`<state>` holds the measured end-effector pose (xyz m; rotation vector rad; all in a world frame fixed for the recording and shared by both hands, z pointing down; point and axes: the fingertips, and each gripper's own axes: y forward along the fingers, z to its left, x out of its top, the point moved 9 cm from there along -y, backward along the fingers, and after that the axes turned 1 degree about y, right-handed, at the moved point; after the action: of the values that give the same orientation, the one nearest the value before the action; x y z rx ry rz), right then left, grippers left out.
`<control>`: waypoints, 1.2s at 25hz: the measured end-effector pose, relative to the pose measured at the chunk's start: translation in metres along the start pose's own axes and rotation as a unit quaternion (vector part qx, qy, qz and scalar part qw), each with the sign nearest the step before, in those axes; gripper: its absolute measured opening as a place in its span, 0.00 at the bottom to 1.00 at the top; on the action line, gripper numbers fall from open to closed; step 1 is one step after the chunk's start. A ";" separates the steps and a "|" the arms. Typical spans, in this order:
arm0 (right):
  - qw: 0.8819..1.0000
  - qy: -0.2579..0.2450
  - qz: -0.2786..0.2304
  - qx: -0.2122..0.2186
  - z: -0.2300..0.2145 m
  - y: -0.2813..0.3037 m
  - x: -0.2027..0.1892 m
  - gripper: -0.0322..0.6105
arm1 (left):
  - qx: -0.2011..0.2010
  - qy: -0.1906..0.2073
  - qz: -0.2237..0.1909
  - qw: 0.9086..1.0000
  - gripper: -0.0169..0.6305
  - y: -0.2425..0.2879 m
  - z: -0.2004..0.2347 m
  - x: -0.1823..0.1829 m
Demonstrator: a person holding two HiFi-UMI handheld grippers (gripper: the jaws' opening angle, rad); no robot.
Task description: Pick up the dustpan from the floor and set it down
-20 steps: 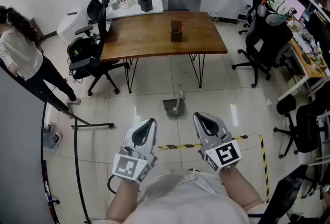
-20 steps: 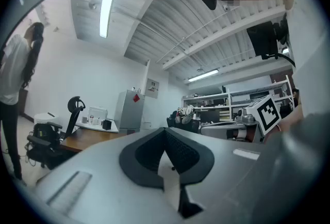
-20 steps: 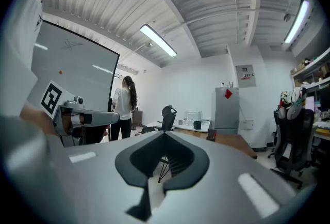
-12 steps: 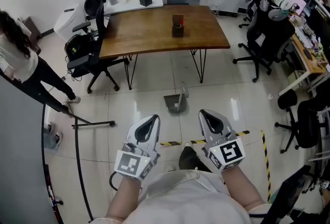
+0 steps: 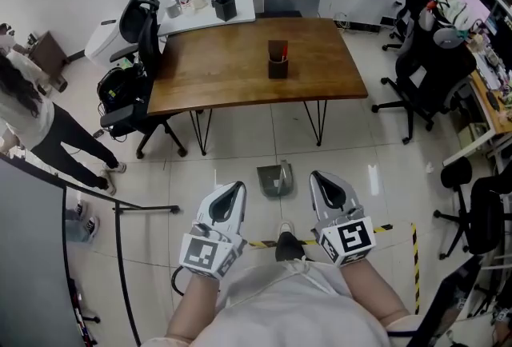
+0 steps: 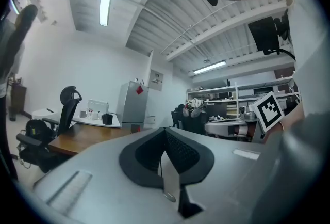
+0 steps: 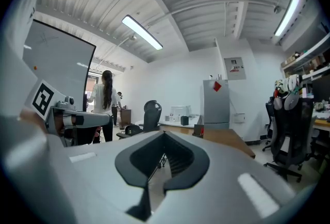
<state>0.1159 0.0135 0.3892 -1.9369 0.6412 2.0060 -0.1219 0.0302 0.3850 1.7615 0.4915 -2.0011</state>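
Head view: a grey plastic dustpan (image 5: 274,179) with an upright handle stands on the pale tiled floor (image 5: 240,149). It is just past the near edge of the brown wooden table (image 5: 216,65) and between that edge and the two gripper tips. Whether anything lies in its tray is too small to tell. Near the middle of the tabletop stands a small dark box-shaped holder (image 5: 278,60) with something reddish in it; what it is cannot be made out. A small black box (image 5: 226,7) sits at the near right corner of the white desk (image 5: 210,9) behind the table, its contents unseen. The left gripper (image 5: 233,190) and the right gripper (image 5: 320,179) are held side by side near the person's body, both apart from the dustpan. A black shoe (image 5: 290,245) shows between them on a strip of yellow-and-black floor tape (image 5: 387,226).

Left gripper view: the jaws are closed together with nothing in them. The gripper's grey body fills the lower picture and covers the floor; the table shows only as a strip at the left.

Right gripper view: the jaws are likewise fully closed and empty. A standing person (image 7: 105,104) is partly cut off behind the left gripper.
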 end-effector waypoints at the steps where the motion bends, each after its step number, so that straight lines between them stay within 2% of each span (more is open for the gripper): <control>1: 1.000 0.001 0.000 0.004 -0.013 0.013 0.001 0.05 | 0.006 0.001 0.001 1.000 0.05 0.017 0.005 0.001; 5: 1.000 -0.005 -0.001 0.026 -0.055 0.066 0.010 0.05 | 0.017 0.007 -0.005 1.000 0.05 0.076 0.021 0.008; 9: 0.999 0.003 0.008 0.032 -0.075 0.098 0.011 0.05 | 0.015 0.008 0.004 1.000 0.05 0.113 0.031 0.011; 11: 0.999 0.000 0.015 0.033 -0.078 0.104 0.010 0.05 | 0.013 0.009 0.011 1.000 0.05 0.121 0.037 0.008; 17: 0.999 0.016 0.039 0.008 -0.085 0.116 0.003 0.05 | 0.004 -0.026 0.036 0.999 0.05 0.134 0.058 -0.002; 22: 0.997 0.029 0.077 -0.004 -0.081 0.120 -0.016 0.05 | -0.003 -0.038 0.049 0.998 0.05 0.138 0.067 -0.013; 25: 0.992 0.045 0.117 0.002 -0.077 0.129 -0.038 0.06 | -0.010 -0.041 0.055 0.998 0.05 0.138 0.068 -0.020; 27: 0.987 0.061 0.145 0.005 -0.075 0.135 -0.055 0.23 | -0.010 -0.045 0.060 0.997 0.05 0.136 0.070 -0.025; 30: 0.982 0.068 0.177 -0.004 -0.072 0.147 -0.082 0.38 | -0.008 -0.049 0.067 0.997 0.05 0.134 0.078 -0.037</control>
<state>0.1114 -0.1410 0.4886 -2.1000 1.0798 2.0833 -0.1117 -0.1212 0.4339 1.6320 0.3480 -1.9734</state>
